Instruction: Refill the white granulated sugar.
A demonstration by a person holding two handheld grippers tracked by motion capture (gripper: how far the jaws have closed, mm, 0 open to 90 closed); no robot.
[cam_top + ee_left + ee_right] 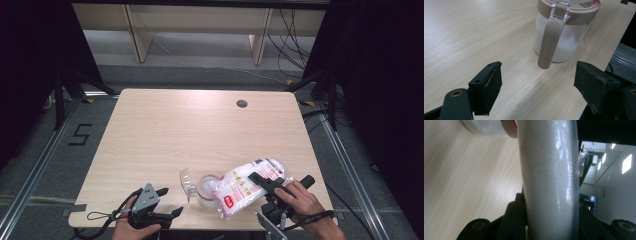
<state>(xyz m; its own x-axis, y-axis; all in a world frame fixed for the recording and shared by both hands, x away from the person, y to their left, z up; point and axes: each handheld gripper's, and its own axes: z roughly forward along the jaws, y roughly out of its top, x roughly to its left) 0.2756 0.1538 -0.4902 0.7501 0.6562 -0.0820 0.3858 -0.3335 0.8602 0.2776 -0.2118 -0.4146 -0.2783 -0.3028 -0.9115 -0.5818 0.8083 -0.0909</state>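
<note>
Bag [248, 184] of white grains tilted over the jar [206, 189], near edge of table [165, 130].
Right gripper [270, 181] clamps the bag; left gripper [167, 201], jaws apart, empty, sits left of the jar.

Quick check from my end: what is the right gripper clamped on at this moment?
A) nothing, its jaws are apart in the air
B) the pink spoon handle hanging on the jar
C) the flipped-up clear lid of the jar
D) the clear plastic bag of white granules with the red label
D: in the high view the right gripper has its black jaws closed across the clear plastic bag of white granules, tilted over the open jar.
</note>
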